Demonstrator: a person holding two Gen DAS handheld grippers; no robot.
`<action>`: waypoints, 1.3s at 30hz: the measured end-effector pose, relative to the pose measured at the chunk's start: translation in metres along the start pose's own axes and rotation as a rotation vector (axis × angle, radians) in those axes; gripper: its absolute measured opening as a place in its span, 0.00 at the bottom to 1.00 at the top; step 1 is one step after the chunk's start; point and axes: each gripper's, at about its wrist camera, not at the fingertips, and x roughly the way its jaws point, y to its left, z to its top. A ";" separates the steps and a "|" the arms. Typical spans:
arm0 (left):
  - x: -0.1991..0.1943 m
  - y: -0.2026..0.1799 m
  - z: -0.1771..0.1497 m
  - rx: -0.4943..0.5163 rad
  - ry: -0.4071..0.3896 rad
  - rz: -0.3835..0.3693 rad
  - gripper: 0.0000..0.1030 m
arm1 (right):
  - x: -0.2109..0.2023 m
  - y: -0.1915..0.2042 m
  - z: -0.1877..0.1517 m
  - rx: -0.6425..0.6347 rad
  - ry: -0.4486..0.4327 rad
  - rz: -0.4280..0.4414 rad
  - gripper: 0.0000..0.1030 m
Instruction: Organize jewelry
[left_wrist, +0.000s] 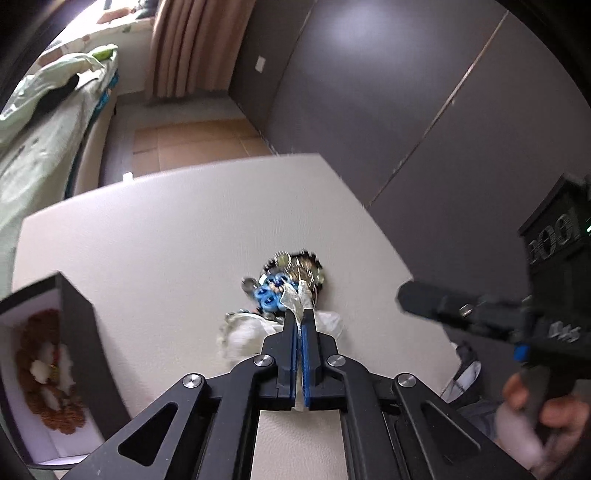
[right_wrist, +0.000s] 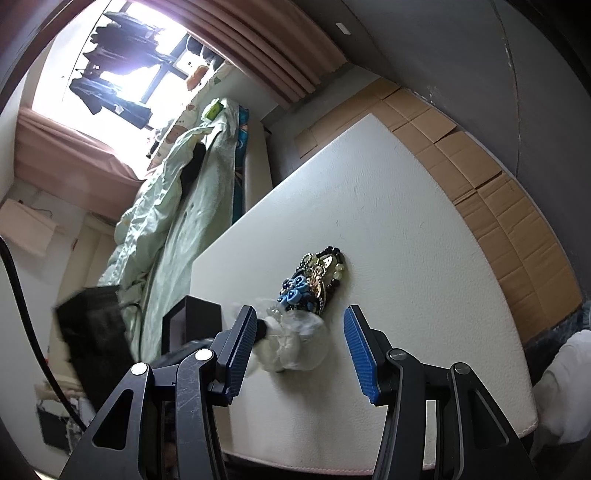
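Observation:
A pile of jewelry (left_wrist: 286, 277) lies on the white table (left_wrist: 166, 240): blue fabric flowers, beaded bracelets and gold pieces, with a crumpled clear plastic bag (left_wrist: 243, 332) beside it. My left gripper (left_wrist: 300, 314) is shut on a strip of the plastic bag at the pile's near edge. In the right wrist view the pile (right_wrist: 314, 284) and the bag (right_wrist: 295, 343) lie just ahead of my right gripper (right_wrist: 300, 325), which is open and empty. The right gripper also shows in the left wrist view (left_wrist: 443, 299).
An open black box (left_wrist: 55, 369) with a white lining holds a brown bead necklace at the table's left; it shows in the right wrist view (right_wrist: 192, 321). A bed (right_wrist: 177, 206) lies beyond the table. Flattened cardboard (right_wrist: 498, 192) covers the floor by the grey wardrobe (left_wrist: 406, 92).

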 end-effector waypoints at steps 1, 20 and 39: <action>-0.005 0.002 0.001 -0.007 -0.012 0.002 0.01 | 0.002 0.001 0.000 -0.005 0.005 -0.002 0.49; -0.077 0.058 0.013 -0.145 -0.178 0.035 0.01 | 0.042 0.030 0.001 -0.124 0.039 -0.049 0.49; -0.095 0.078 0.013 -0.185 -0.209 0.021 0.01 | 0.083 0.033 -0.022 -0.187 0.199 -0.206 0.33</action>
